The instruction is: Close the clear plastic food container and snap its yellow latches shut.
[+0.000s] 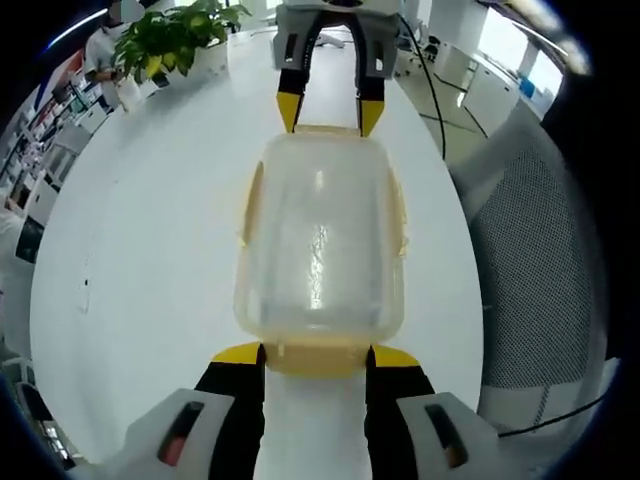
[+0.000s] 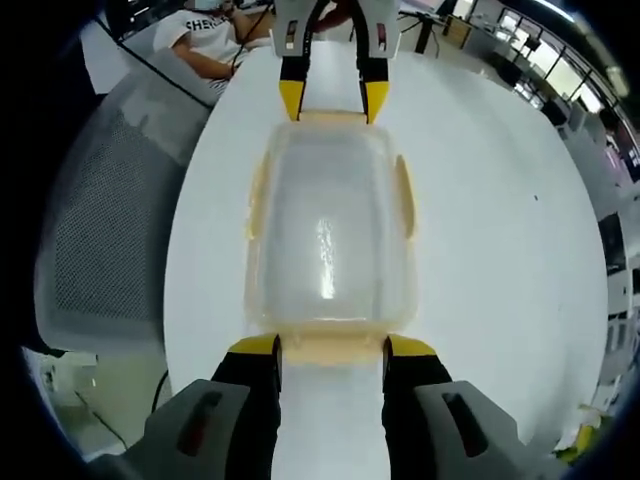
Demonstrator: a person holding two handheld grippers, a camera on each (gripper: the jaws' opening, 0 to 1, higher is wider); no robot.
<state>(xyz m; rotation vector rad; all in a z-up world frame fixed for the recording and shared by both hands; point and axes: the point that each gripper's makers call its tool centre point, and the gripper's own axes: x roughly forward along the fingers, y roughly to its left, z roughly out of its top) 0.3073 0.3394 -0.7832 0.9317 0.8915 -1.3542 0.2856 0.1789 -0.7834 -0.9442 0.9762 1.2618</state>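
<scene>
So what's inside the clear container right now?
Nothing visible inside the clear container; through its lid only the white table shows. Glare hides part of the middle.

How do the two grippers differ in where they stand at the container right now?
The left gripper stands at one short end of the container; the right gripper stands at the opposite end. A mesh chair lies to the left gripper's right, and to the right gripper's left. Both have yellow tips, open jaws flanking an end latch, over a white table.
</scene>
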